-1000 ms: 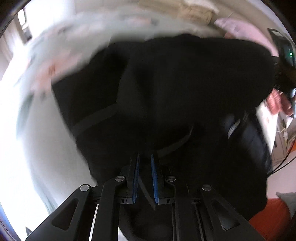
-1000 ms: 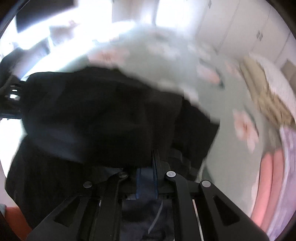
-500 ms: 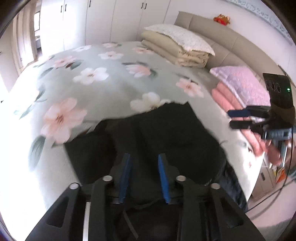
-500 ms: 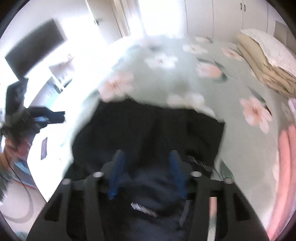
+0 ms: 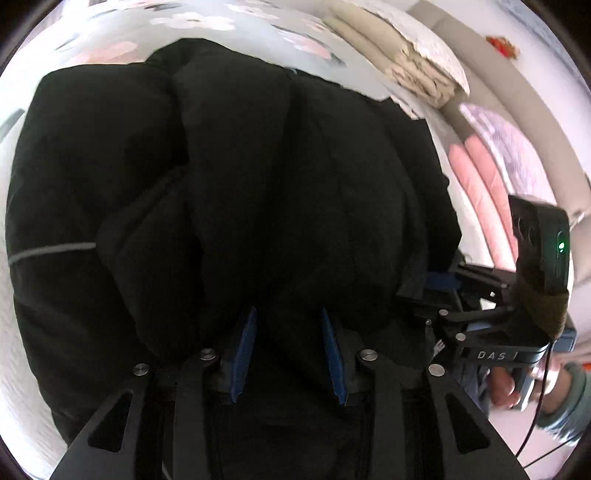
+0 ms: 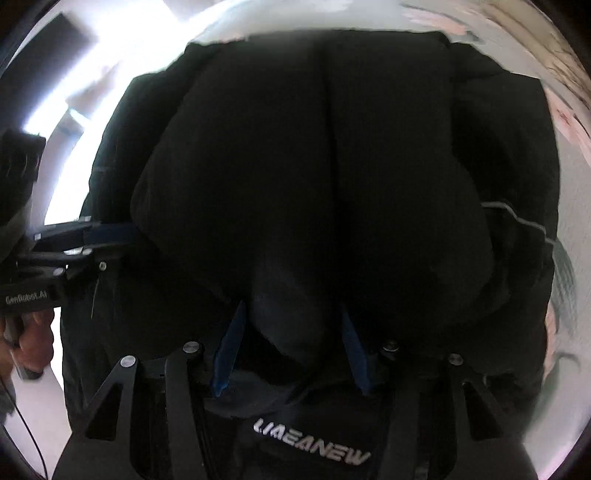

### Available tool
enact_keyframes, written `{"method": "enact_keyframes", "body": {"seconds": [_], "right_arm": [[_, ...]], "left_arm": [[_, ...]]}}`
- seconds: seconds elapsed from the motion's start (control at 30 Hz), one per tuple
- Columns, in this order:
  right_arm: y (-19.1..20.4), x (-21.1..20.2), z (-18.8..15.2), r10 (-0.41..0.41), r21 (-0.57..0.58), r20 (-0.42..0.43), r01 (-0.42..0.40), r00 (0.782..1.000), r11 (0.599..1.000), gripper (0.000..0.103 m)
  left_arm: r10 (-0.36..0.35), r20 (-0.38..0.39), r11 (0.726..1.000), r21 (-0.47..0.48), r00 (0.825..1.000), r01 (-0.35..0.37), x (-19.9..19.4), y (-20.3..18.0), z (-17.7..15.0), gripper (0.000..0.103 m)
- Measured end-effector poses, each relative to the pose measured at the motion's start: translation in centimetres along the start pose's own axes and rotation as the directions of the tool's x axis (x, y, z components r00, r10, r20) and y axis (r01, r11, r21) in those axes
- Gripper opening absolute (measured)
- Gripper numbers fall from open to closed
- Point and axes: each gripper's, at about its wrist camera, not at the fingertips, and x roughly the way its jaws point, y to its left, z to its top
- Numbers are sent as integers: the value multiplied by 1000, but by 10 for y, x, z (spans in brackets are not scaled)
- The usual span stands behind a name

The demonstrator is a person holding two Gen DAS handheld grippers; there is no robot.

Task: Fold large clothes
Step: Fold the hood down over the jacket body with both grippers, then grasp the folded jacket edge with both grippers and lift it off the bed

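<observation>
I had both the left gripper (image 5: 290, 347) and the right gripper (image 6: 291, 350) parted, the right closing a little around a bulge, over the black jacket (image 5: 240, 177) lying bunched on the floral bed (image 5: 221, 33), so I judged further folding remained.

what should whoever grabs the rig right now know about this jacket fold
Left gripper: jaws have just been opening and stand apart over the black jacket; nothing visibly pinched.
Right gripper: jaws opened, then began closing; a bulge of jacket fabric sits between them, and I cannot tell whether the pads press on it.
Jacket: heaped on the floral bedspread, its near edge under both grippers, with puffy layers doubled over the middle.
Done: it appears partly folded in on itself.
Left: probably take the near edge, finish the fold and flatten the bundle.
</observation>
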Motion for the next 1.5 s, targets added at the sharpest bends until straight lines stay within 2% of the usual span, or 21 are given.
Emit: {"method": "enact_keyframes", "body": {"seconds": [0.1,0.17,0.27,0.37,0.47,0.53,0.57,0.63,0.73,0.83,0.93,1.07,1.23,1.4,1.43,1.5], "right_arm": [[-1,-3,1,2,18,-4,-2,1000,1000,53],[-2,-14,8,7,20,-13,-7,1000,1000,53],[5,-50,9,38,32,18,-39,999,999,53],[25,-85,9,57,11,64,-58,996,998,53],[35,-68,4,31,-23,23,-30,999,999,53],[33,-34,-1,-33,-38,-56,31,998,999,53],[26,-14,-5,-35,-27,-106,32,994,999,53],[15,1,-13,11,21,-101,-9,995,1000,54],[14,-2,-11,29,38,-99,-25,995,999,54],[14,-13,-11,44,29,-92,-42,995,999,56],[7,-32,-14,94,46,-82,-90,992,995,57],[1,-61,-22,113,36,-59,-111,992,993,58],[2,-84,-40,112,-9,-58,-112,992,994,58],[-6,-101,-59,100,-17,-60,-101,993,995,58],[-5,-102,-61,91,-15,-62,-92,994,996,58],[-7,-109,-73,80,1,-63,-80,995,997,58]], "left_arm": [[-11,-7,1000,-22,1000,10,-6,-4,3,37],[15,1,1000,2,1000,-15,-22,-15,4,37],[9,47,999,30,999,-10,-53,-37,3,38],[-11,58,1000,14,998,10,-62,-46,0,49],[91,-33,996,11,995,-91,-30,-38,-11,50],[96,-71,995,-8,993,-97,-6,-32,-17,50],[92,-81,995,-32,992,-95,6,-27,-21,50],[65,-70,994,-84,995,-71,16,-15,-22,49],[55,-73,987,-148,996,-65,9,-13,-17,49],[117,-60,980,-153,991,-125,-5,-30,-16,48],[176,-47,969,-165,983,-182,-20,-42,-21,48],[307,-34,936,-170,951,-308,-50,-63,-26,48],[373,7,914,-177,928,-366,-76,-89,-40,48],[489,10,863,-150,872,-482,-103,-100,-54,48],[500,10,857,-144,866,-494,-106,-102,-57,48],[503,14,858,-132,864,-497,-111,-104,-68,48]]}}
